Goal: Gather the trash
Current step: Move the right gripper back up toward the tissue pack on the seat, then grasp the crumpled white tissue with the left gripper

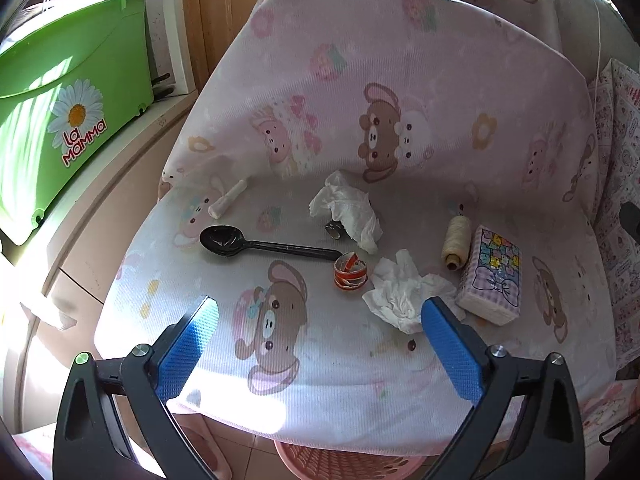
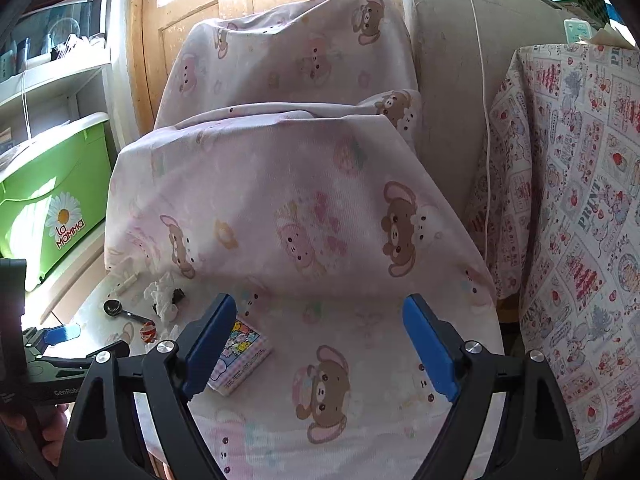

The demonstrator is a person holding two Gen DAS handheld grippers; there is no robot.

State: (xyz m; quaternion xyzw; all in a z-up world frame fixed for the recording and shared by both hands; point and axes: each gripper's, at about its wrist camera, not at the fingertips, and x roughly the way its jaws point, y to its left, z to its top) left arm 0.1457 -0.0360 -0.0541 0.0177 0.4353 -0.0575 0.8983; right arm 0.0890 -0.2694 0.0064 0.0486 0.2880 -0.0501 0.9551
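On the chair seat [image 1: 320,380], covered in a pink bear-print cloth, lie two crumpled white tissues [image 1: 404,296] [image 1: 348,208], a red-and-white paper ring [image 1: 350,276], a small rolled white paper [image 1: 228,200] and a black plastic spoon [image 1: 256,242]. My left gripper [image 1: 320,312] hovers open over the seat's front. Its right pad touches the edge of the nearer tissue, and nothing is between the fingers. My right gripper [image 2: 320,308] is open and empty over the right half of the seat, with a pastel tissue pack [image 2: 244,356] just behind its left finger.
A cream thread spool [image 1: 454,242] lies beside the tissue pack [image 1: 494,276]. A pink woven basket [image 1: 348,460] sits on the floor under the seat's front edge. A green plastic box [image 1: 60,100] stands on a shelf at left. A print-covered table [image 2: 580,220] is at right.
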